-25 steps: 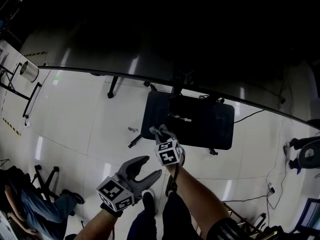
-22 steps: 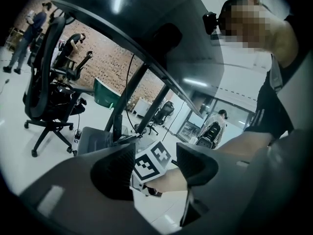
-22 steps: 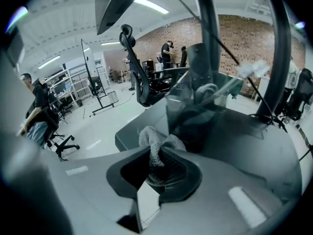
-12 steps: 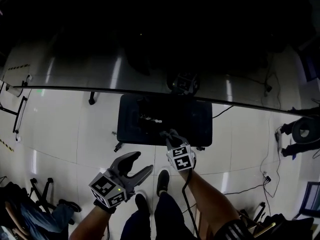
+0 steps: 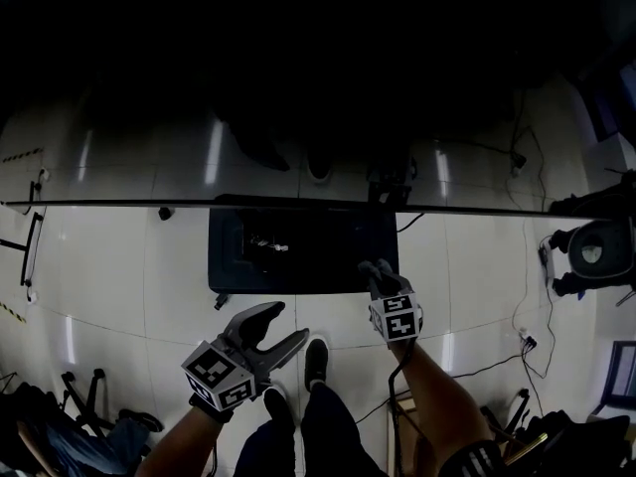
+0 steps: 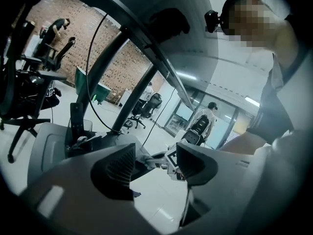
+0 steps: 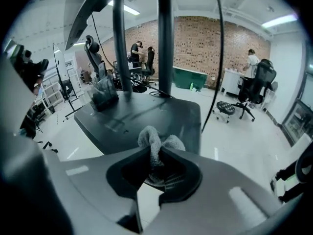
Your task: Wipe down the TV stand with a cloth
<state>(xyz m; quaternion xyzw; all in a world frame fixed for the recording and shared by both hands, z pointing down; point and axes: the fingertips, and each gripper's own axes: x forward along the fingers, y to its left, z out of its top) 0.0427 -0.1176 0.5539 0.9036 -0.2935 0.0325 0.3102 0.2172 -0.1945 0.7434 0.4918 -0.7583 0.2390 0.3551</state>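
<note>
The right gripper (image 5: 381, 271) has its jaws closed tight on a bunched grey cloth (image 7: 157, 140), which sticks out past the tips. It hangs at the near right edge of the stand (image 5: 298, 256), a dark flat base from which poles rise. Whether the cloth touches the top cannot be told. The left gripper (image 5: 285, 326) is held back over the floor, near the person's shoes, with its jaws well apart and nothing between them. So the cloth is picked up and brought to the stand, but the wiping itself looks barely begun. The dark top shows no streak or wiped patch to judge by, and nearly all of it, including around the small holder (image 7: 104, 96) at its far side, seems left to do.
</note>
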